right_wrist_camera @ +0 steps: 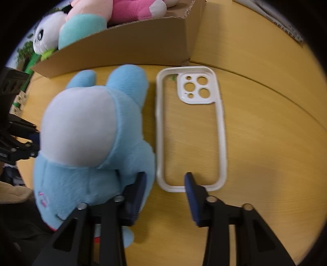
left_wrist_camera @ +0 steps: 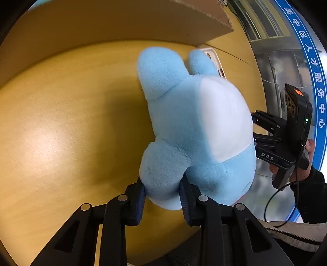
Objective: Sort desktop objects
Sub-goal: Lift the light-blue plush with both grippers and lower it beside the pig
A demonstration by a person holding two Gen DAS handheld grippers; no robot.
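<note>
A light-blue plush toy (left_wrist_camera: 184, 126) with a white belly lies on the wooden table (left_wrist_camera: 71, 122). My left gripper (left_wrist_camera: 162, 196) is shut on one of its stubby limbs. In the right wrist view the plush toy (right_wrist_camera: 85, 143) lies left of a white phone case (right_wrist_camera: 221, 131) that rests flat, camera holes toward the box. My right gripper (right_wrist_camera: 166, 180) points down over the case's near left corner. Its left finger is beside the plush, its right finger sits over the case's bottom rim, and a gap shows between pads and rim. The right gripper (left_wrist_camera: 256, 127) also appears beside the plush's far side.
A cardboard box (right_wrist_camera: 130, 41) stands behind the plush and holds a panda toy (right_wrist_camera: 47, 34) and pink plush toys (right_wrist_camera: 130, 10). A hand in a dark sleeve (left_wrist_camera: 310, 147) holds the right gripper, with a black cable below. Bare tabletop (right_wrist_camera: 276, 143) lies right of the case.
</note>
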